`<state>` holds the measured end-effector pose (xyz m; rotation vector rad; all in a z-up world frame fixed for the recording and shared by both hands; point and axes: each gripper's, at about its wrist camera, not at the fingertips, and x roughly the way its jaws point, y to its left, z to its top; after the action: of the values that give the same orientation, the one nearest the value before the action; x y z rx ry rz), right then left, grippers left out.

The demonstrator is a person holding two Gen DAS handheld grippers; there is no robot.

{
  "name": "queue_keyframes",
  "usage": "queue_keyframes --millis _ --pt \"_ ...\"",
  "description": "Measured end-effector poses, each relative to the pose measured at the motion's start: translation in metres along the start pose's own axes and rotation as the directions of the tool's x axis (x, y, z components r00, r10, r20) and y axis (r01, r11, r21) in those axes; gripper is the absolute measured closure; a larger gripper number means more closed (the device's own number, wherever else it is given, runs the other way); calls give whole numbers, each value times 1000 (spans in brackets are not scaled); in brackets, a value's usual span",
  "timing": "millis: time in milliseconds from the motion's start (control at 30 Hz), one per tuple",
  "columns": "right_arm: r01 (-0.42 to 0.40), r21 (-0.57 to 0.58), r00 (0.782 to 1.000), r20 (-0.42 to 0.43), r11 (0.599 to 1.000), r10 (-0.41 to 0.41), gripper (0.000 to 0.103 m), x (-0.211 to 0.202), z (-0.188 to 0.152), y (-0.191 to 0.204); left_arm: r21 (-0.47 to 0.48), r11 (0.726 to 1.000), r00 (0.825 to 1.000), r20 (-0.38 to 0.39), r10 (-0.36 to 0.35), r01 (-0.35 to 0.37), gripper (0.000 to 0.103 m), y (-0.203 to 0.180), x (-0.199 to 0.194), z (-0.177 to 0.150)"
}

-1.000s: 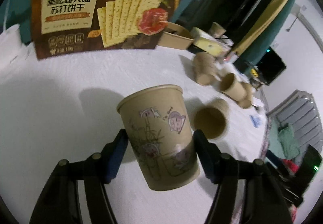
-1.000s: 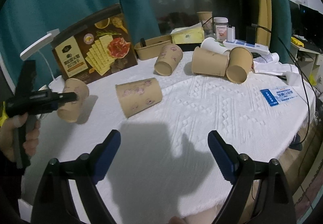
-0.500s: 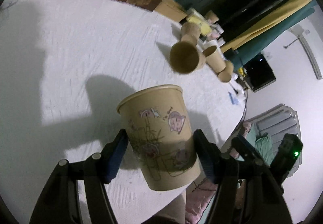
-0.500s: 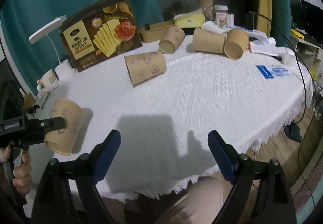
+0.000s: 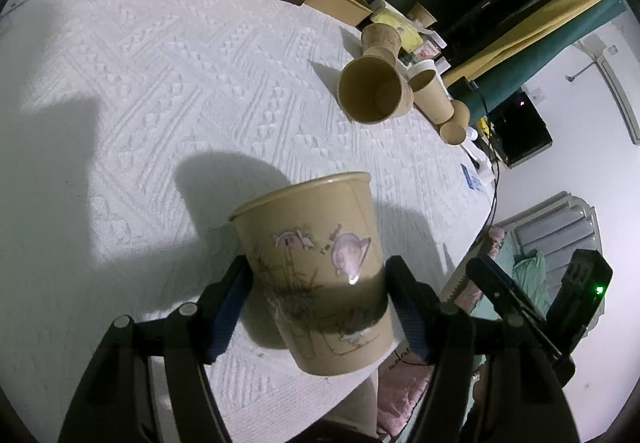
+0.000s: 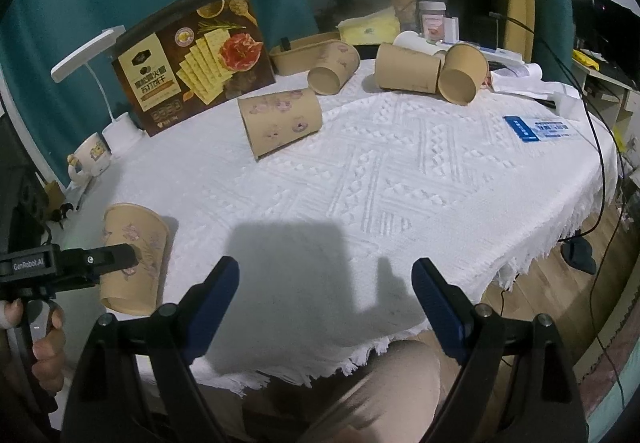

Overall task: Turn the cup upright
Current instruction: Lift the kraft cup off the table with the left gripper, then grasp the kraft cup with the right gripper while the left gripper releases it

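A tan paper cup (image 5: pixel 316 267) printed with pink cartoons stands upright, mouth up, on the white tablecloth (image 5: pixel 160 103) near the table's front-left edge. It also shows in the right wrist view as the cup (image 6: pixel 132 243). My left gripper (image 5: pixel 316 283) straddles it low down. Its jaws have just been opening, and the blue pads (image 5: pixel 230 295) sit right beside the cup's walls, barely off them. One left finger (image 6: pixel 108 259) crosses the cup. My right gripper (image 6: pixel 326 295) is open and empty over the front edge.
Several more cups lie on their sides: one mid-table (image 6: pixel 280 123), others at the back (image 6: pixel 334 69) (image 6: pixel 408 67) (image 6: pixel 464 73). A cracker box (image 6: pixel 188 63), a lamp (image 6: pixel 86 51) and a mug (image 6: pixel 90 159) line the back left. A blue card (image 6: pixel 540 127) lies right. A person's knee (image 6: pixel 400 383) is below the edge.
The left gripper carried the cup away from the cracker box toward the table's near edge and lowered it onto the cloth. Its jaws have spread slightly. The right gripper drew back a little.
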<state>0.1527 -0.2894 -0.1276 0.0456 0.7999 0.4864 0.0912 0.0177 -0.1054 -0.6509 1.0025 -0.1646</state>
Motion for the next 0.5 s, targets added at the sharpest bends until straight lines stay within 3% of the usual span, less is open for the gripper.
queue_keyframes --millis 100,300,433,500 --pt "1 -7 1000 2 1000 -1 17 1 1 4 -3 1000 1000 -12 7 -7 19 0 0 -2" --pt "27 -43 1000 7 999 -27 17 -7 4 12 43 998 999 23 -47 46 14 -12 -21 -7" --pt "9 -108 1000 2 994 -9 17 -11 11 26 88 995 992 114 -58 48 14 -12 -60 -8" --pt "-42 -152 999 -16 987 40 17 -12 19 40 127 992 981 194 -21 -3 14 -5 -84 -9"
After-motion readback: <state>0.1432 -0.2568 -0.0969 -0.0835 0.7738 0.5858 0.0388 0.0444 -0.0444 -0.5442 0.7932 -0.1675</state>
